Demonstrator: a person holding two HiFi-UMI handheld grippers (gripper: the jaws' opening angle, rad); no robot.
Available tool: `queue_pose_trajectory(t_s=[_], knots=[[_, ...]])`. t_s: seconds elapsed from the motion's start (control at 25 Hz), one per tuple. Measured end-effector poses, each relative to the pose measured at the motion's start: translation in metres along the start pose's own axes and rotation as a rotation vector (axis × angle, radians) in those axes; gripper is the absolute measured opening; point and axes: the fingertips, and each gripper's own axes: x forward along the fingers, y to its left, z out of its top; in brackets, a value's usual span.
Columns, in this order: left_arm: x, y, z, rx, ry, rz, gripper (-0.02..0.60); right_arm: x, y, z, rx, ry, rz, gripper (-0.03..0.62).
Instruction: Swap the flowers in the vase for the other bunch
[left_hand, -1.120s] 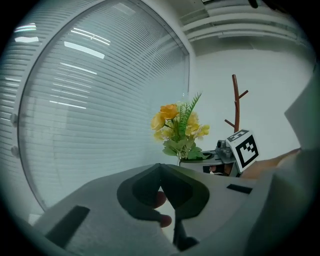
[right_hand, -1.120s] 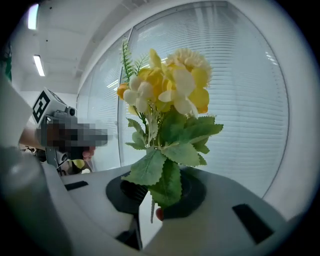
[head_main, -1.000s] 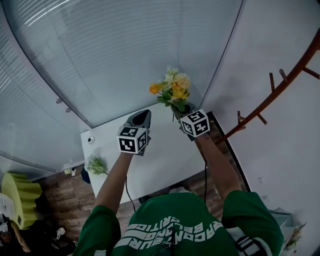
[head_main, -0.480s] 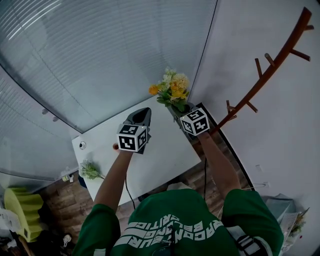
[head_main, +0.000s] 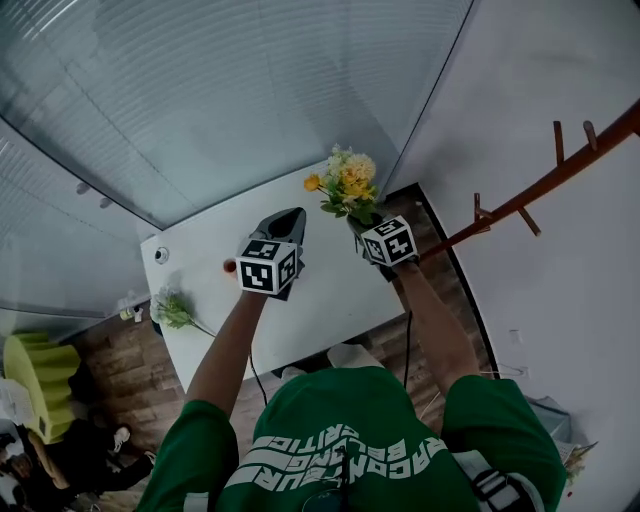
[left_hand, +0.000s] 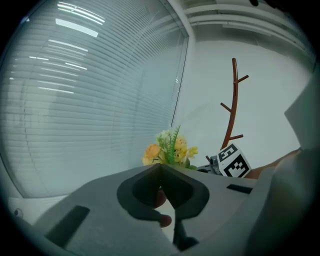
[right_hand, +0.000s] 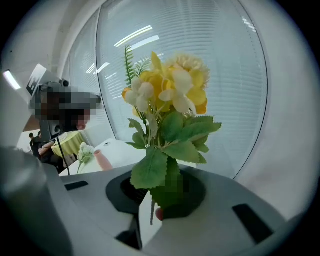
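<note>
Both forearms reach out over the white table (head_main: 330, 292).
Right gripper (head_main: 359, 220) pinches yellow bouquet (head_main: 347, 178) stems, blooms upward; left gripper (head_main: 289, 220) closed, empty.

Bright, even indoor light fills all three views. White streaks of reflected glare lie on the glass wall (left_hand: 75, 30), strongest in the left gripper view and the right gripper view. The white surface (head_main: 330, 290) is lit flatly, with only faint shadows. The wide-angle lenses bow the blind slats (head_main: 250, 100), and both gripper views darken to black at the corners. The yellow flowers (right_hand: 170, 95) are crisp; the background behind them is softer.
</note>
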Motion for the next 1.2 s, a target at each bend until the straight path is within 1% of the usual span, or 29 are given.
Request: queue_pose_trajectory(t_s=[0.2, 0.4, 0.64, 0.92, 1.08, 1.2], knots=[[0.009, 0.018, -0.029, -0.055, 0.052, 0.045, 0.0, 0.037, -0.003, -0.053, 0.07, 0.138, 0.068, 0.049], [0.02, 0.039, -0.047, -0.095, 0.082, 0.092, 0.0, 0.073, -0.004, -0.103, 0.105, 0.273, 0.12, 0.049], [0.036, 0.06, -0.069, -0.15, 0.11, 0.133, 0.0, 0.11, -0.002, -0.15, 0.156, 0.393, 0.141, 0.049], [0.044, 0.073, -0.084, -0.198, 0.123, 0.154, 0.0, 0.132, 0.0, -0.175, 0.198, 0.471, 0.135, 0.049], [0.044, 0.075, -0.08, -0.209, 0.118, 0.158, 0.0, 0.132, 0.001, -0.175, 0.217, 0.485, 0.138, 0.049], [0.043, 0.078, -0.08, -0.217, 0.115, 0.156, 0.0, 0.132, 0.001, -0.172, 0.226, 0.469, 0.14, 0.052]])
